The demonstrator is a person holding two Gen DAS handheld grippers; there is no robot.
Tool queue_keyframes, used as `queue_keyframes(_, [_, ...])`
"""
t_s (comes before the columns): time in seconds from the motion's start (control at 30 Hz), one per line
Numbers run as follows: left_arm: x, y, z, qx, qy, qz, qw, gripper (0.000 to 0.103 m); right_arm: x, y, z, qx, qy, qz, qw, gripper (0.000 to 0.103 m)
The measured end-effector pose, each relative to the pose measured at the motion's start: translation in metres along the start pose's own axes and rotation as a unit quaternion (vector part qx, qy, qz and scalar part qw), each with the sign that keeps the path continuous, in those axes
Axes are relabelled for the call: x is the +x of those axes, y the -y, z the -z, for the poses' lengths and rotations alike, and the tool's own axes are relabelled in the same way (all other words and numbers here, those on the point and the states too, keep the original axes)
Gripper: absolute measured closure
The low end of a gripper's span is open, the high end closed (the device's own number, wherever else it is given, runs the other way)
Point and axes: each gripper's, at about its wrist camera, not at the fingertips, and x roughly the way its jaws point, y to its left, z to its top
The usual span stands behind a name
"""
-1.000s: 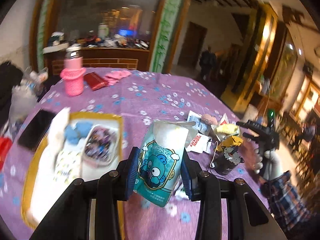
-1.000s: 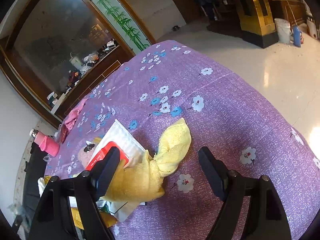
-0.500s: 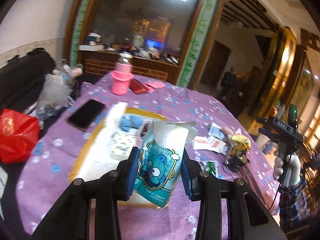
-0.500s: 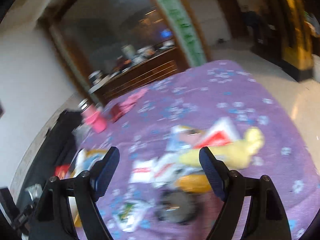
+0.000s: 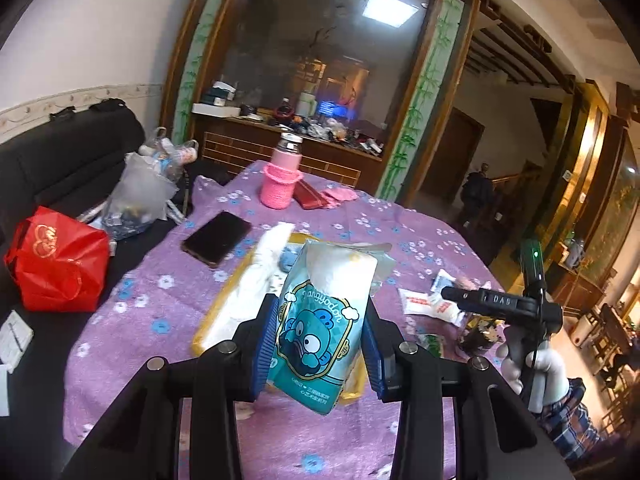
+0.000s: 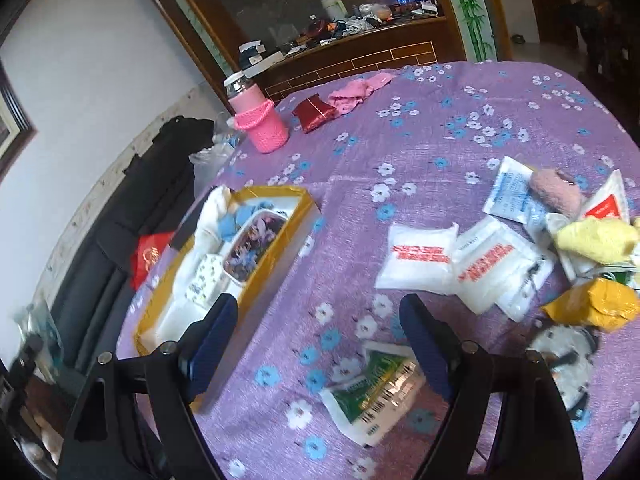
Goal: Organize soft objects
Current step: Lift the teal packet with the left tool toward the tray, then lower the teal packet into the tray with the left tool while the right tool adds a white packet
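Observation:
My left gripper [image 5: 318, 342] is shut on a teal cartoon tissue pack [image 5: 326, 320] and holds it above the near end of the yellow-rimmed tray [image 5: 224, 304]. The tray [image 6: 280, 252] holds white, blue and patterned soft packs. My right gripper [image 6: 316, 344] is open and empty above the purple flowered cloth, between the tray and a heap of loose items: white packets [image 6: 416, 258], a yellow cloth [image 6: 596, 240], a pink pouch [image 6: 556, 194], a yellow bag [image 6: 596, 306]. A green-white packet [image 6: 376, 396] lies under it.
A pink bottle in a knit sleeve [image 5: 280, 182], a red wallet [image 6: 314, 112] and a pink cloth [image 6: 356, 94] sit at the far side. A phone [image 5: 216, 237] lies left of the tray. A black sofa with a red bag [image 5: 56, 260] stands left.
My left gripper has lifted and pulled back with the tissue pack, over the tray's near end. My right gripper has swung left off the yellow cloth and now faces the tray.

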Motion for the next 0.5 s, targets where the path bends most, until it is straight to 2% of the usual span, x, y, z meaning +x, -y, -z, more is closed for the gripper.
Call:
queue_keyframes(0.27, [0.042, 0.018, 0.004, 0.007, -0.028, 0.07, 0.9971, 0.062, -0.037, 0.013, -0.011, -0.01, 0.021, 0.042, 0.999, 0.021])
queue_keyframes(0.33, [0.052, 0.021, 0.006, 0.008, -0.034, 0.085, 0.9958, 0.062, -0.038, 0.016, -0.019, -0.012, 0.012, 0.059, 0.998, 0.021])
queue_keyframes(0.5, [0.07, 0.019, 0.01, 0.006, -0.042, 0.105, 0.9936, 0.062, -0.002, 0.018, -0.043, -0.029, -0.058, 0.1, 0.993, 0.021])
